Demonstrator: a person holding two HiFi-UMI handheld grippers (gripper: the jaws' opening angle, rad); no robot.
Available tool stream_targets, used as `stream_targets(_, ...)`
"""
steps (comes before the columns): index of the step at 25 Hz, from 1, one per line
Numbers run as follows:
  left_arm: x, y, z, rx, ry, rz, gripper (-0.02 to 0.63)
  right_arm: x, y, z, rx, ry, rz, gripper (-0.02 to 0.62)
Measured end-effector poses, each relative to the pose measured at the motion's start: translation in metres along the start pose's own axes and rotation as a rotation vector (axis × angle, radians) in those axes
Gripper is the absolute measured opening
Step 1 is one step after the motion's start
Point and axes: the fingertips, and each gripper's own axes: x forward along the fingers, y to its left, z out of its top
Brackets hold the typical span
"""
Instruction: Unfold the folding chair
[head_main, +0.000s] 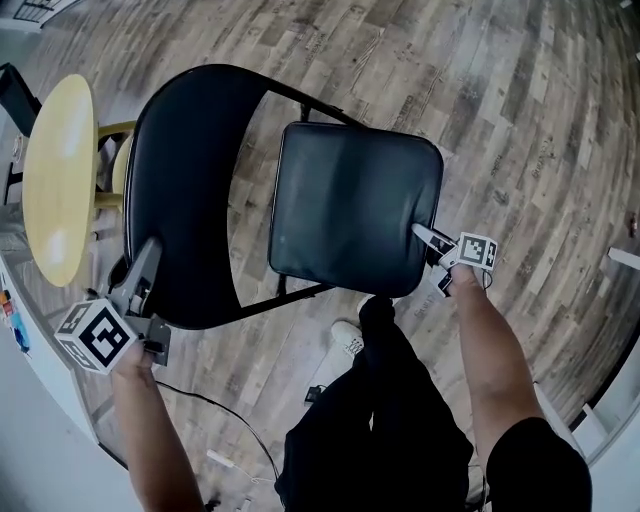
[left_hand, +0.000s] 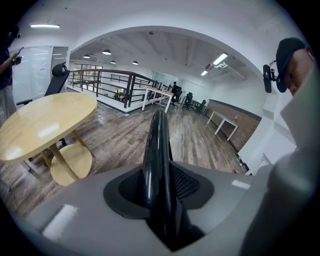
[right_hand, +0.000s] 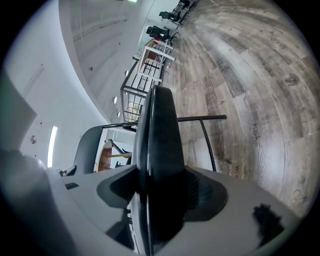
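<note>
Folding chair (head_main: 300, 200): it stands on the wooden floor (head_main: 520, 120) directly in front of me. Its black backrest (head_main: 185, 190) is at 9 o'clock from the black seat (head_main: 355, 205).
Surroundings: a round table (head_main: 60, 175) with a pale top is just beside the backrest, at 9 o'clock of the chair. My white shoe (head_main: 345, 340) is at 6 o'clock of the seat.
Left gripper (head_main: 148, 258): it is clamped on the rim of the backrest, at about 7 o'clock of that rim. In the left gripper view the thin black edge (left_hand: 159, 165) runs straight up between the two jaws, and both pads press on it.
Right gripper (head_main: 425, 236): it grasps the seat at its 4 o'clock corner. In the right gripper view the seat edge (right_hand: 157, 140) fills the gap between the jaws.
Step in hand: I judge that this is the spreading step, where one hand steadies the backrest and the other brings the seat down. The seat looks already well apart from the backrest.
Next move: I think the seat must be pressed down until the frame stops, while the backrest is held firm so that the legs do not slide. Only after this should both grips be released.
</note>
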Motion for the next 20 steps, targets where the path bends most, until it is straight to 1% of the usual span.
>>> stream_targets(3,0.006,0.001,-0.005,-0.002,0.006,-0.006,0.137,-0.003,-0.014,-0.003,0.017,0.006,0.004,0.267)
stream_targets(5,0.007,0.002,-0.004,-0.002,0.004,-0.009,0.138,-0.005,-0.018,-0.005,0.047,0.004,0.001,0.267)
stream_targets(6,0.007,0.001,-0.004,-0.002,0.002,-0.012,0.137,-0.004,-0.019,-0.003,0.049,0.001,0.018,0.267)
stream_targets(9,0.011,-0.003,-0.006,0.001,-0.001,-0.020,0.134,0.000,-0.021,0.001,0.012,-0.011,0.079,0.267)
stream_targets(11,0.012,-0.004,-0.006,0.006,-0.001,-0.013,0.135,0.001,-0.015,0.005,-0.063,-0.014,0.115,0.267)
stream_targets(12,0.012,-0.004,-0.006,0.008,-0.001,-0.010,0.135,0.002,-0.013,0.007,-0.093,-0.017,0.128,0.267)
stream_targets(14,0.011,-0.005,-0.006,0.009,-0.001,-0.006,0.135,0.000,-0.012,0.009,-0.110,-0.026,0.142,0.267)
stream_targets(16,0.011,-0.004,-0.006,0.010,-0.002,-0.004,0.137,-0.001,-0.014,0.008,-0.088,-0.031,0.147,0.267)
stream_targets(18,0.012,-0.004,-0.006,0.011,-0.004,-0.005,0.137,-0.001,-0.021,0.004,-0.014,-0.036,0.131,0.267)
stream_targets(19,0.012,-0.004,-0.005,0.012,-0.004,-0.005,0.137,-0.001,-0.021,0.003,0.006,-0.037,0.128,0.267)
stream_targets(20,0.012,-0.003,-0.006,0.012,-0.004,-0.005,0.137,0.000,-0.019,0.003,0.000,-0.034,0.129,0.267)
